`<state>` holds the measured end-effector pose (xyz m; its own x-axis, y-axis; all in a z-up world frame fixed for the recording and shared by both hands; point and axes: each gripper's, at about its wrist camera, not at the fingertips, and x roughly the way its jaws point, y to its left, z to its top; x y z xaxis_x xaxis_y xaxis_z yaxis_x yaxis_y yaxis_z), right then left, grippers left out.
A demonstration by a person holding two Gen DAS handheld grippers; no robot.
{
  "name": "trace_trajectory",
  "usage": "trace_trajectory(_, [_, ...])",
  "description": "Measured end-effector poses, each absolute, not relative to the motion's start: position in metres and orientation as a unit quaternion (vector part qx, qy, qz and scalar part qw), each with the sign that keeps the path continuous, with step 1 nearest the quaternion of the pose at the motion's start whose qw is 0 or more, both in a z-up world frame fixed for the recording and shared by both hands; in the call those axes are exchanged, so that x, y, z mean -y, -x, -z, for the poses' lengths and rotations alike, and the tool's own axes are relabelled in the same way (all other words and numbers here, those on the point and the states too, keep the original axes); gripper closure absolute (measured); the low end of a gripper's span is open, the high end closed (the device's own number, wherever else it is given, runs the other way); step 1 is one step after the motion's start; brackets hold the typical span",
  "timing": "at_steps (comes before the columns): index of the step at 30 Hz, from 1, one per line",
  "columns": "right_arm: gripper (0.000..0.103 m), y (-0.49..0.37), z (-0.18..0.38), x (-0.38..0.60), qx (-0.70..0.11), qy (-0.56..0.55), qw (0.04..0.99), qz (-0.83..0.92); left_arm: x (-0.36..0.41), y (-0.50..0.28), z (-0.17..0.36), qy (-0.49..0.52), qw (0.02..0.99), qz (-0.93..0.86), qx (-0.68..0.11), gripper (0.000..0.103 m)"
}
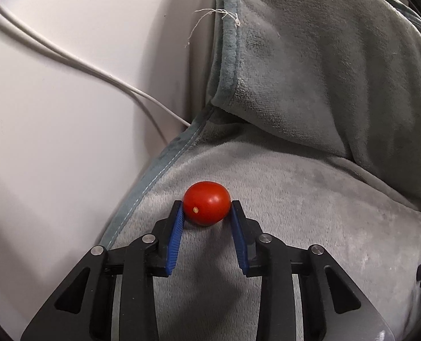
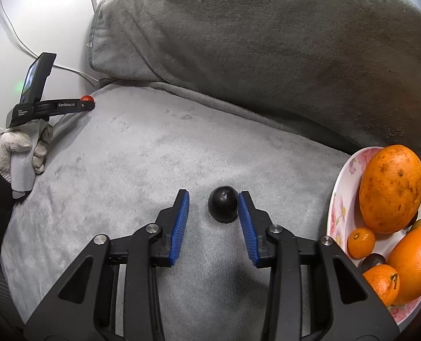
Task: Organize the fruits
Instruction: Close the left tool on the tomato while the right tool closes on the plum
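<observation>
Red tomato point(image 1: 206, 203) pinched in left tongs point(image 1: 206, 207); right tongs point(image 2: 214, 199) agape.

Each camera looks close along its own fingers, down at the grey blanket point(image 1: 310, 199); both views share it.

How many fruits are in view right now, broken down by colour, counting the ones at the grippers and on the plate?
Red: 1, the cherry tomato between the left gripper fingers.
Orange or yellow: 5 on the floral plate: mango, large orange, mandarin, kumquat, and a small one mostly hidden.
Dark: 2, one dark fruit inside the open right gripper, one dark plate fruit.
Total: 8.
</observation>
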<state>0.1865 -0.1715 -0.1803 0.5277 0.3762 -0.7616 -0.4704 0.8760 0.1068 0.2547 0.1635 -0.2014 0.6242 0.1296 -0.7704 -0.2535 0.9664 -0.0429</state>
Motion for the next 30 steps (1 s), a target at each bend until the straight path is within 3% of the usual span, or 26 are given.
trace_trajectory(9, [0.082,-0.185,0.18,0.171,-0.419,0.064,0.874,-0.237,-0.16,-0.247,0.2,0.073,0.901,-0.104,-0.414,0.073])
trace_trajectory(15, [0.084,-0.185,0.18,0.172,-0.42,0.064,0.874,-0.238,-0.155,-0.239,0.193,0.071,0.903,-0.102,-0.412,0.073])
trace_trajectory(26, [0.084,-0.188,0.182,0.167,-0.424,0.078,0.872,-0.232,-0.16,-0.24,0.193,0.077,0.902,-0.098,-0.413,0.073])
trace_trajectory(30, [0.069,-0.189,0.183,0.166,-0.426,0.084,0.872,-0.224,-0.161,-0.24,0.192,0.079,0.902,-0.098,-0.412,0.073])
